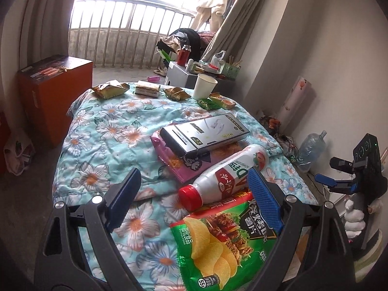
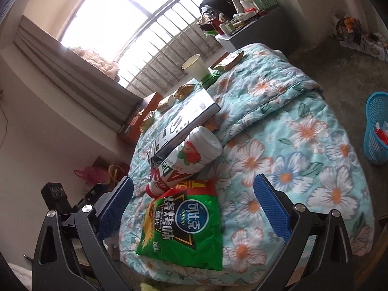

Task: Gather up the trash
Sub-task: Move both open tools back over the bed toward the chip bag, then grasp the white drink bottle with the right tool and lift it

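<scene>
A floral quilt covers the bed and carries the scattered trash. Left hand-held gripper: jaws spread wide, holding nothing, poised over the near edge of the bed with its blue pads on either side of a green chip bag and the neck end of a white drink bottle. The bottle lies on its side, red cap toward the near edge, its neck resting on the chip bag's top end. Beyond it, toward the middle of the bed, a grey flat box lies on a pink packet. Along the far edge lie several crumpled snack wrappers, a paper cup standing upright, and a green wrapper just beside the cup. Right hand-held gripper: jaws likewise wide apart and empty, held above the near edge of the bed, with the chip bag and the capped end of the bottle between its pads. In the left wrist view this gripper appears off the bed's right edge, gripped by a white-gloved hand. A blue mesh waste basket stands on the floor beyond the bed's right edge, with some red and white items inside.
</scene>
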Action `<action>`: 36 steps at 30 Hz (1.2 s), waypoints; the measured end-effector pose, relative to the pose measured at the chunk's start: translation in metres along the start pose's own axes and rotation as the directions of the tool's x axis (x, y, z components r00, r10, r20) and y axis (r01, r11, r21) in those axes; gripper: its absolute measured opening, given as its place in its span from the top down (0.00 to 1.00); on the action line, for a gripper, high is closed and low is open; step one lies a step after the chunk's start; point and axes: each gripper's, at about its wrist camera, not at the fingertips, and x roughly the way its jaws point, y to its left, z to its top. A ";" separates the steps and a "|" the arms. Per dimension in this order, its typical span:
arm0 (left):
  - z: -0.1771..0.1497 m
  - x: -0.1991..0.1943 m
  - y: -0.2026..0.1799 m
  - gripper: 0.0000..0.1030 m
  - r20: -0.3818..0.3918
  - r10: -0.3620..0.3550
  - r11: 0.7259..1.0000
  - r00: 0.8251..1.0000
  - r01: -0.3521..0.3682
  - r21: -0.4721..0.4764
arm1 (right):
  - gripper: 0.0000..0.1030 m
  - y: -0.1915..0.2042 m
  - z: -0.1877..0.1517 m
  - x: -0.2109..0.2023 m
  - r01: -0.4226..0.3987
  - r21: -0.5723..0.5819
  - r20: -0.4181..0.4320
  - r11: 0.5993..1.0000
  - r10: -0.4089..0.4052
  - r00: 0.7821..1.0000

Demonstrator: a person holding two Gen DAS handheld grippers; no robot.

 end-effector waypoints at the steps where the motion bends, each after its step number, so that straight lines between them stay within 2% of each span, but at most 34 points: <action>1: -0.001 0.003 0.001 0.17 -0.004 0.000 1.000 1.000 0.000 0.005 | 0.07 -0.001 0.001 0.009 -0.031 0.033 -0.019 0.999 0.031 0.999; 4: -0.005 0.011 0.003 0.17 -0.016 -0.006 1.000 1.000 0.006 0.004 | 0.07 -0.005 0.005 0.033 -0.084 0.127 -0.059 0.988 0.092 0.994; 9: -0.015 0.025 0.010 0.17 -0.038 -0.028 0.999 0.999 0.027 -0.027 | 0.07 -0.012 0.013 0.079 -0.122 0.293 -0.112 0.948 0.161 0.981; 15: -0.023 0.033 0.018 0.17 -0.054 -0.032 0.998 0.998 0.029 -0.058 | 0.10 -0.019 0.016 0.134 -0.053 0.402 -0.174 0.914 0.133 0.976; 18: -0.026 0.035 0.021 0.17 -0.061 -0.037 0.997 0.997 0.033 -0.074 | 0.17 -0.026 0.015 0.156 -0.024 0.465 -0.193 0.885 0.128 0.973; 21: -0.028 0.036 0.023 0.17 -0.070 -0.038 0.996 0.997 0.033 -0.079 | 0.35 -0.033 0.011 0.165 -0.010 0.505 -0.201 0.863 0.128 0.971; 25: -0.029 0.035 0.024 0.17 -0.074 -0.034 0.996 0.997 0.028 -0.079 | 0.37 -0.043 0.009 0.160 -0.057 0.557 -0.150 0.829 0.168 0.974; 30: -0.025 0.033 0.023 0.17 -0.073 -0.027 0.997 0.997 0.022 -0.072 | 0.37 -0.063 0.018 0.134 -0.120 0.591 -0.062 0.798 0.193 0.979; 34: -0.019 0.031 0.018 0.17 -0.068 -0.026 0.998 0.997 0.022 -0.056 | 0.38 -0.086 0.032 0.095 -0.164 0.584 0.007 0.795 0.197 0.980; 36: -0.015 0.029 0.014 0.17 -0.062 -0.027 0.999 0.998 0.024 -0.045 | 0.38 -0.095 0.039 0.065 -0.189 0.559 0.051 0.807 0.195 0.980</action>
